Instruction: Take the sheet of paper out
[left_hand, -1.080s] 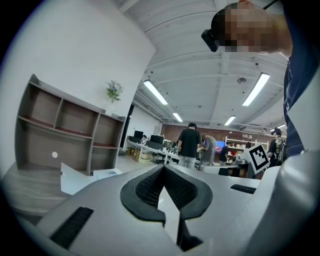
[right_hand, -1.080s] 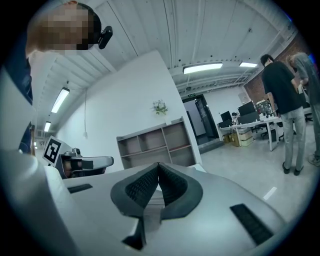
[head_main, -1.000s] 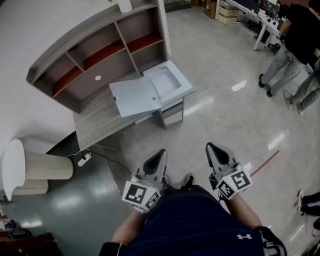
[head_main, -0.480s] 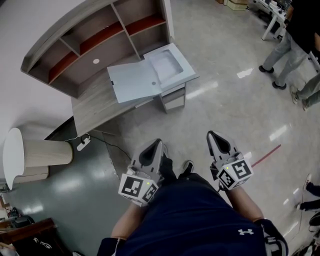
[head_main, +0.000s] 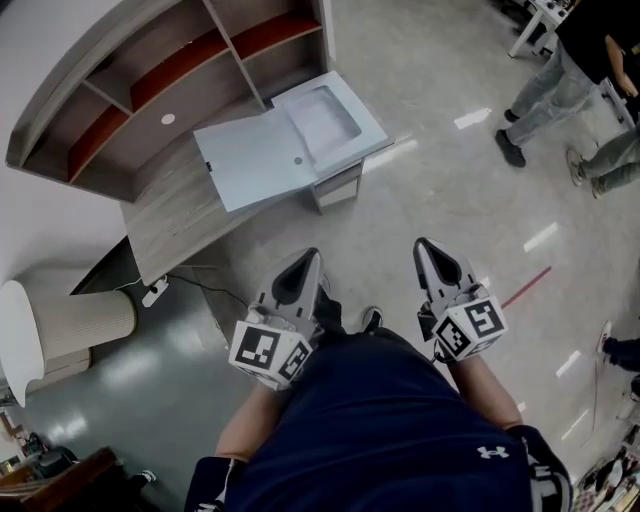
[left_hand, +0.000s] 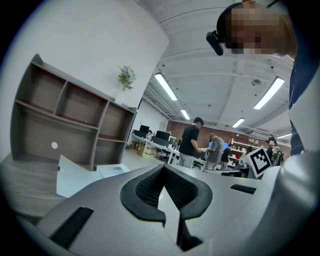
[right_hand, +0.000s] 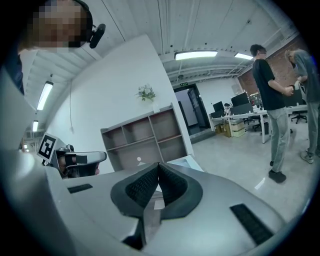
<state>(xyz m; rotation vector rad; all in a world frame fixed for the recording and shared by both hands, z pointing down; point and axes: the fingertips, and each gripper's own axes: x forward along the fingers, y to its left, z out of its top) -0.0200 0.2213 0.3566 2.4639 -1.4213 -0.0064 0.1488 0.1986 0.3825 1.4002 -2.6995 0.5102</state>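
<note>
White folder (head_main: 258, 155) on desk (head_main: 170, 215) | well beyond left hand-held gripper (head_main: 308, 256)

**Desk and floor**

I see a grey wooden desk (head_main: 165, 215) against the wall, with a shelf unit (head_main: 150, 80) standing along its back. An open white case (head_main: 250, 155) lies flat on the desktop, its tray half reaching past the edge. A power strip (head_main: 155, 292) lies on the floor (head_main: 450, 200) just beside the desk.
</note>
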